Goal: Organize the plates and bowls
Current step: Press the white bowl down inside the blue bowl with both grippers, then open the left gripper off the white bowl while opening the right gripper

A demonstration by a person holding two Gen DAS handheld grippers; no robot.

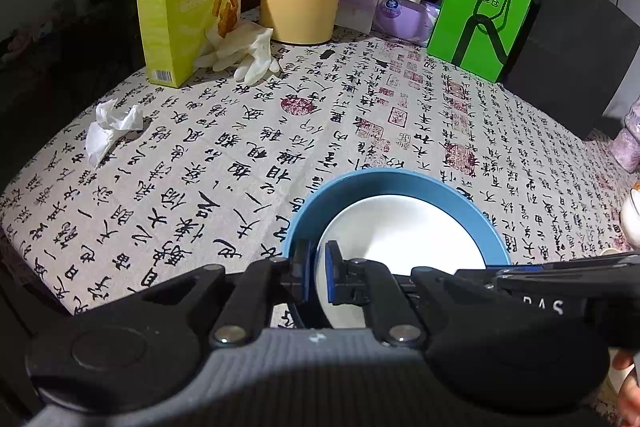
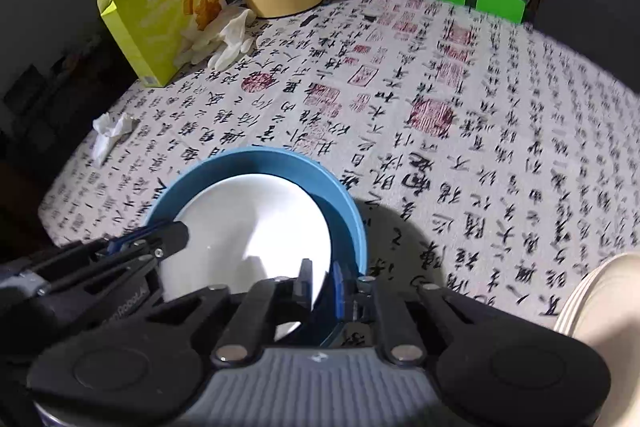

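Your left gripper [image 1: 316, 275] pinches the near-left rim of the blue bowl [image 1: 352, 187], one jaw outside the wall and one inside. Your right gripper [image 2: 322, 283] pinches the rim on the opposite side, its jaws straddling the blue wall. Inside the bowl lies a white plate [image 1: 404, 227], tilted against the wall. Bowl and plate sit near your edge of the tablecloth [image 1: 240, 131]. Nesting these two looks done. At the far right, a pale dish [image 2: 600, 291] seems left to gather, though it is only partly visible.
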